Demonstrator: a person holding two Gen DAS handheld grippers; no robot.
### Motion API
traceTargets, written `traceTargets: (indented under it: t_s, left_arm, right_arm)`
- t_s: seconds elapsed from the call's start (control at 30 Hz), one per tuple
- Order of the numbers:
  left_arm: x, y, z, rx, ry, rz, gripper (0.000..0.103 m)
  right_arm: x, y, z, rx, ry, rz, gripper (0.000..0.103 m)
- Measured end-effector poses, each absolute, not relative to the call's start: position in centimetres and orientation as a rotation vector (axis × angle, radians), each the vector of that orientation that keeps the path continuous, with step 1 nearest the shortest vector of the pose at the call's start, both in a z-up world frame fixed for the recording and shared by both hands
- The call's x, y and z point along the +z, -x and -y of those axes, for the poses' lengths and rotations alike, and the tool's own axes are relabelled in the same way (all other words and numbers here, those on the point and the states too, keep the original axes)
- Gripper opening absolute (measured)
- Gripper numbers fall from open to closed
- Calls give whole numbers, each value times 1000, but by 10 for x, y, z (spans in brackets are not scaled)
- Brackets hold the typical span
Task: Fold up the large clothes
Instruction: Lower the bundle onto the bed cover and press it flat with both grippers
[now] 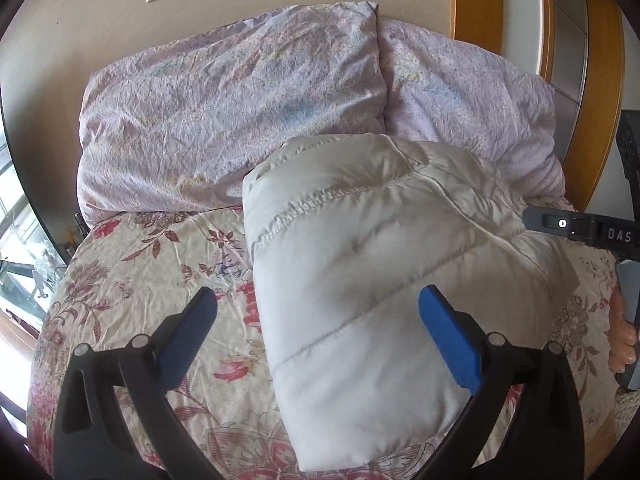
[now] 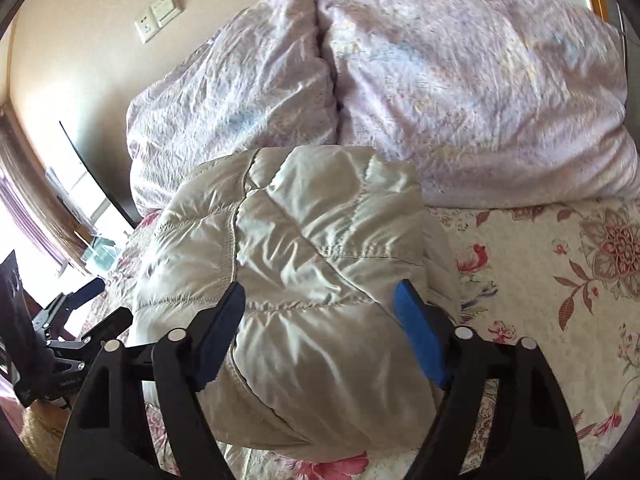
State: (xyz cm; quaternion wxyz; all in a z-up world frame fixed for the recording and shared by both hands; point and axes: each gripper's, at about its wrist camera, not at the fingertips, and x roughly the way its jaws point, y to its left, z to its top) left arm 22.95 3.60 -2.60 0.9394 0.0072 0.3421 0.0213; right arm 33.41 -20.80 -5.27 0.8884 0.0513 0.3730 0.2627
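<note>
Jacket (image 1: 360, 280) folded (white), lengthwise toward pillows (image 1: 224, 120)

A folded white quilted jacket (image 2: 296, 280) lies on a bed under a floral sheet (image 2: 560, 280). The right tongs (image 2: 320, 320) hover above it with blue pads spread and nothing pinched between them. Behind lie two lilac pillows (image 2: 460, 92); the left tongs (image 2: 100, 300) show at the left edge.
</note>
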Motion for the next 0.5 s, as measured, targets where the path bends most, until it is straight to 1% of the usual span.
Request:
traceTargets:
  t_s: [0.03,0.1,0.17,0.3,0.4,0.5]
  left_arm:
    - [-27,-231,-31,51,-30,-696,101]
    - [-29,-235,-24,65,-48,-695,101]
    - [-35,-241,-20,77,-54,-703,101]
    - [-47,-250,-24,57,7,-727,101]
    - [-58,-258,-29,24,70,-759,101]
    - [-65,-262,-27,26,61,-759,101]
  right_arm:
    - [-53,-332,202,536,-78,-752,73]
    - [-56,-331,192,530,-30,-709,63]
    - [-59,-330,184,513,14,-689,62]
    - [-73,-329,176,478,79,-675,61]
    - [-86,-339,177,463,65,-722,61]
    - [-95,-347,180,465,46,-756,61]
